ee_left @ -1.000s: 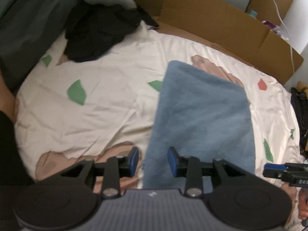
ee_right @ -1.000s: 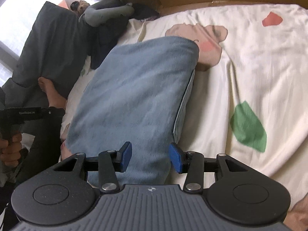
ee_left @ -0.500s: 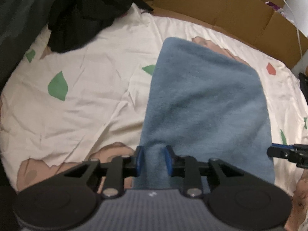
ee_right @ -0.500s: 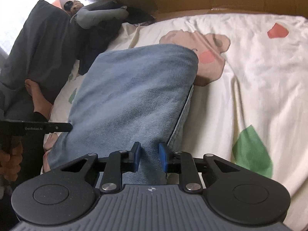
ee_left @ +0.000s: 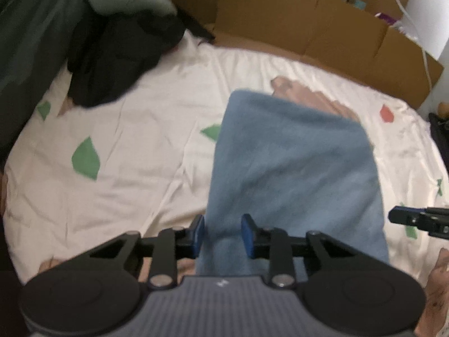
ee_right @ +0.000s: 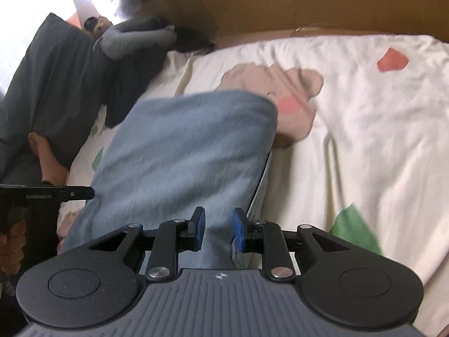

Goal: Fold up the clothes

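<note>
A folded blue denim garment [ee_left: 294, 163] lies lengthwise on the cream bed sheet [ee_left: 126, 140]. My left gripper [ee_left: 223, 236] is shut on its near left corner, with cloth bunched between the blue pads. In the right wrist view the same garment [ee_right: 182, 146] runs away from me, and my right gripper [ee_right: 218, 231] is shut on its near right corner, where layered edges show. Each gripper appears in the other's view: the right gripper [ee_left: 415, 219] at the garment's right side, the left gripper [ee_right: 47, 195] at its left side.
A heap of dark clothes [ee_left: 118, 56] and a grey bundle [ee_left: 126, 2] lie at the bed's far left corner. Cardboard panels [ee_left: 308, 28] wall the far side, with a white cable [ee_left: 407, 14] above. A person's bare foot [ee_right: 47, 157] rests at the left bed edge.
Both grippers went from open around the garment's near edge to shut on it. Since then they have drawn back a little with the cloth gathered between the pads.
</note>
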